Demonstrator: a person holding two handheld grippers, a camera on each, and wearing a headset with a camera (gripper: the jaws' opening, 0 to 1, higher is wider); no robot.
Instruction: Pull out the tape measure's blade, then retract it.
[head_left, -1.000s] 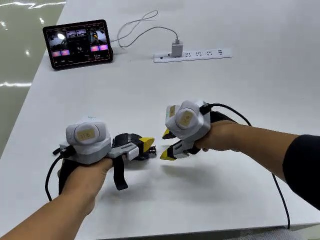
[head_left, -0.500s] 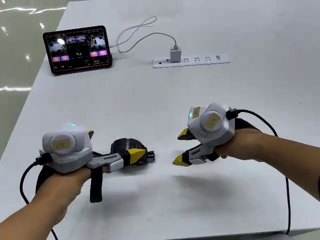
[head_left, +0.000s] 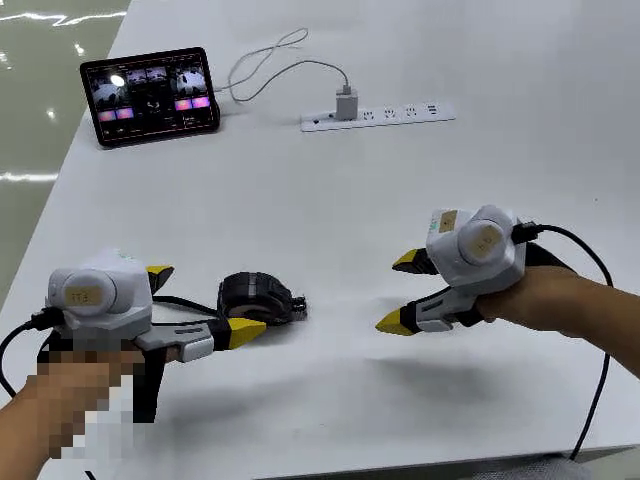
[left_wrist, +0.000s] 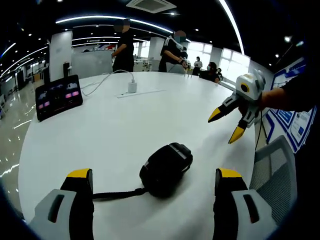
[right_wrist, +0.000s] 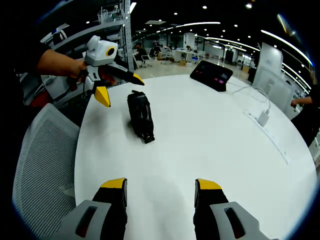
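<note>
While the tape measure (head_left: 255, 295) lies on the white table (head_left: 330, 200), it is gripped by neither gripper.
Tablet (head_left: 150, 88): propped at the far left of the table, with its screen lit.
Left gripper (head_left: 203, 300): held in a hand at the near left edge. Its yellow-tipped jaws are spread wide, and only air is enclosed between them.
Strap (head_left: 185, 303): black, trailed from the tape measure's case leftward and passed beneath the left gripper.
Tape measure: a black rounded case, laid flat just ahead of the left gripper's jaws. In the left gripper view it is seen apart from both tips. A small end piece is turned toward the right gripper.
Cable (head_left: 270, 60): white, looped from the tablet to the charger (head_left: 346, 102).
Power strip (head_left: 378, 115): white, laid far back on the table, with the charger plugged into its left end.
Right gripper (head_left: 398, 291): held in a hand at the right, well apart from the tape measure. Its jaws are parted and empty, with the tips pointed left.
</note>
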